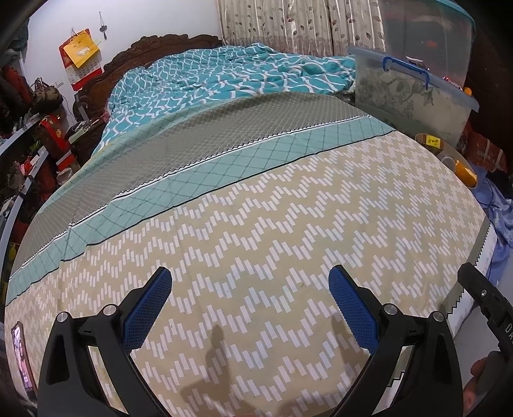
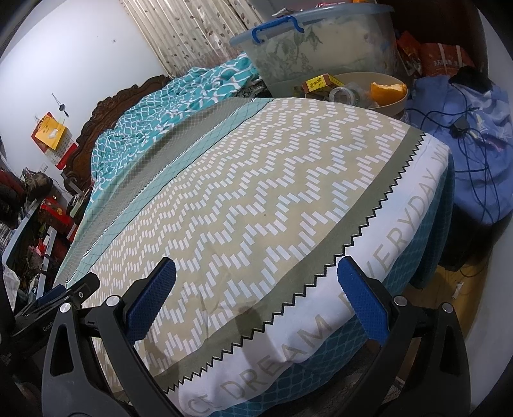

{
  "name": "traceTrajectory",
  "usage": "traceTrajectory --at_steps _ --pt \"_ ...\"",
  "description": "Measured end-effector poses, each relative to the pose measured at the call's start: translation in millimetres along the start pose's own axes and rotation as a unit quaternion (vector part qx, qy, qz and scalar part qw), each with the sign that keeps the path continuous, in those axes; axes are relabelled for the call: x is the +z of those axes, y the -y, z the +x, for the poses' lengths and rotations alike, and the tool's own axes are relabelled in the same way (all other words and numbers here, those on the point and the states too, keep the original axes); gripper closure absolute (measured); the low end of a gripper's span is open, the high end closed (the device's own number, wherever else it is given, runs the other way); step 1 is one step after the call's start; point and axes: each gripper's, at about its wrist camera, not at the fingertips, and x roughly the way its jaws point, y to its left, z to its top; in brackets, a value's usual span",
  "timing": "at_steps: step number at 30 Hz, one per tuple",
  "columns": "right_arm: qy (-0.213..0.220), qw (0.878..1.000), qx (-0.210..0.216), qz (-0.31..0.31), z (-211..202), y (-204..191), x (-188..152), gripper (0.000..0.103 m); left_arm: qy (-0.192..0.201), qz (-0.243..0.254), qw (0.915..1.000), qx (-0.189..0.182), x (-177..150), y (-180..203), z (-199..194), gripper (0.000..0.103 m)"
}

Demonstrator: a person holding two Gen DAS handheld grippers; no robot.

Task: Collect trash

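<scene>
Matt cloth bedsheet point(image 1: 256, 224); translucent plastic bin point(image 2: 307, 45); carved glossy wood headboard point(image 1: 134, 51).

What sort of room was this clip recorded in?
A lived-in bedroom, most likely: a bed with a patterned bedspread, a teal quilt bunched against a carved wooden headboard, and curtains behind it. A bowl holding orange peel sits beside the bed.
</scene>
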Motion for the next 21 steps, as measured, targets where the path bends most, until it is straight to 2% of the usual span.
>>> traceTrajectory --at_steps 21 --pt "0.004 1.0 -0.001 -0.002 -2.6 0.4 -1.7 0.003 -0.002 0.017 0.9998 -0.007 -3.1 7.7 0.0 0.009"
